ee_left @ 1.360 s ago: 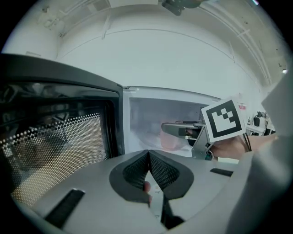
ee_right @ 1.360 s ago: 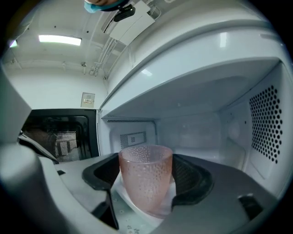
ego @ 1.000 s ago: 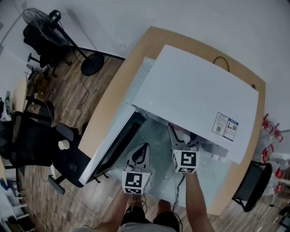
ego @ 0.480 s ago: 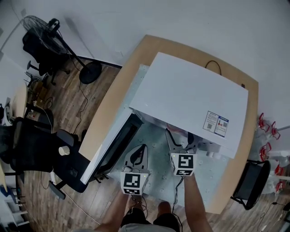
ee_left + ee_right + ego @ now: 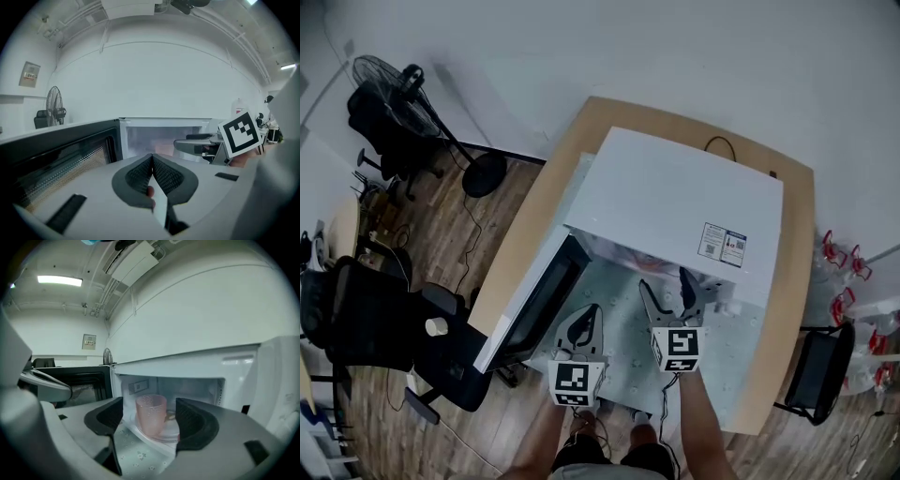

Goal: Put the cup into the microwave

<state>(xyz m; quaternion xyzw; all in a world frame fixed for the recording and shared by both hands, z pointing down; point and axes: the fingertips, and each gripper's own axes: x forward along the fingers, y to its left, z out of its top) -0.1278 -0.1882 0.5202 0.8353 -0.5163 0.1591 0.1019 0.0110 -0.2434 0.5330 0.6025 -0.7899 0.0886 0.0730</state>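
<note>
**Cup standing inside the open microwave, both grippers in front of it**

Seen from above, a curved wooden table (image 5: 520, 234) carries a white microwave (image 5: 675, 197). A pale patterned mat (image 5: 619, 305) lies in front of the oven. The microwave's door (image 5: 534, 295) is swung wide open to the person's left, with its dark window facing inward.

The person holds both grippers over the mat. The right gripper (image 5: 666, 292) points at the oven mouth with its jaws spread wide and nothing between its pads. The left gripper (image 5: 152, 161) sits lower and further left, near the open door. Its jaws are pressed together and grip nothing.

The right gripper view looks into the cavity. There the pink, dimpled cup (image 5: 151, 414) stands upright on the glass turntable plate (image 5: 172, 431), just inside the opening. It shows between the spread jaws but lies beyond them, apart from both.

The placing step looks finished: the cup is in and let go. The task names nothing more. If the door is to be shut, the likely next move is to clear the right gripper from the opening and push the door round from the left, gently so as not to jolt the cup
</note>
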